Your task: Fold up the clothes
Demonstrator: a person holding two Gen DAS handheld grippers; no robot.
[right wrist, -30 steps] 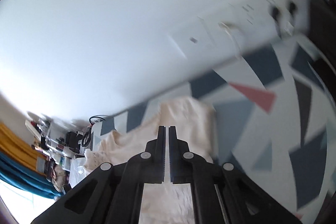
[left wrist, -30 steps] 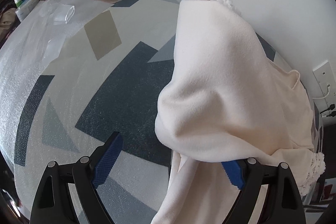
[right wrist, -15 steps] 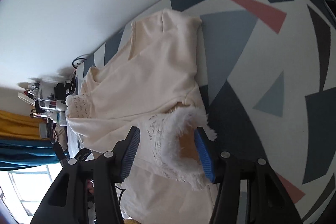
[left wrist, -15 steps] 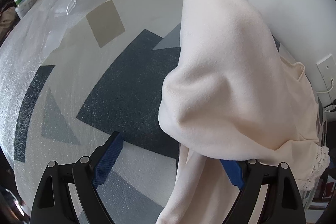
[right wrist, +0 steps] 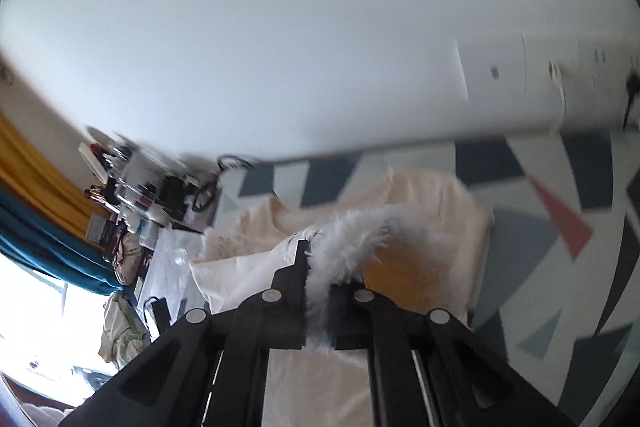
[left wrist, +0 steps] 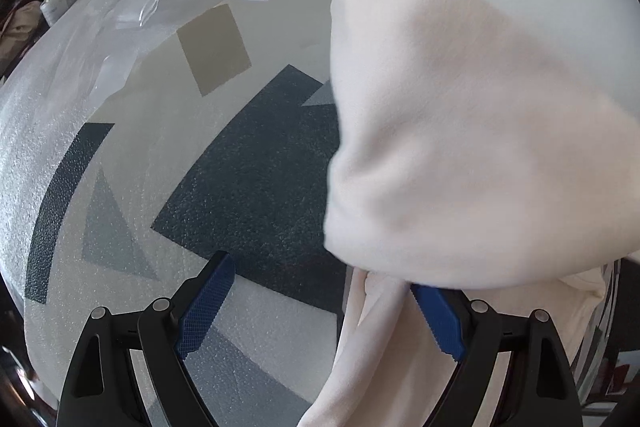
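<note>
Pinching the garment's fluffy white cuff point(right wrist: 352, 247), right gripper point(right wrist: 318, 291) jaws have just closed on it. Cream garment point(left wrist: 460, 147) lies along the patterned table's point(left wrist: 224, 163) wall-side edge, one fold lifted. Left gripper point(left wrist: 320, 311) gapes wide, holding nothing.

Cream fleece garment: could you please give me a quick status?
Right tongs shut on fluffy white cuff. Left tongs open, cream fleece garment bunched above. Nothing in the way.

A cream garment point(left wrist: 460, 131) with a fluffy white cuff point(right wrist: 352, 239) lies bunched at the right of the frame, one fold raised, another hanging lower right.
</note>
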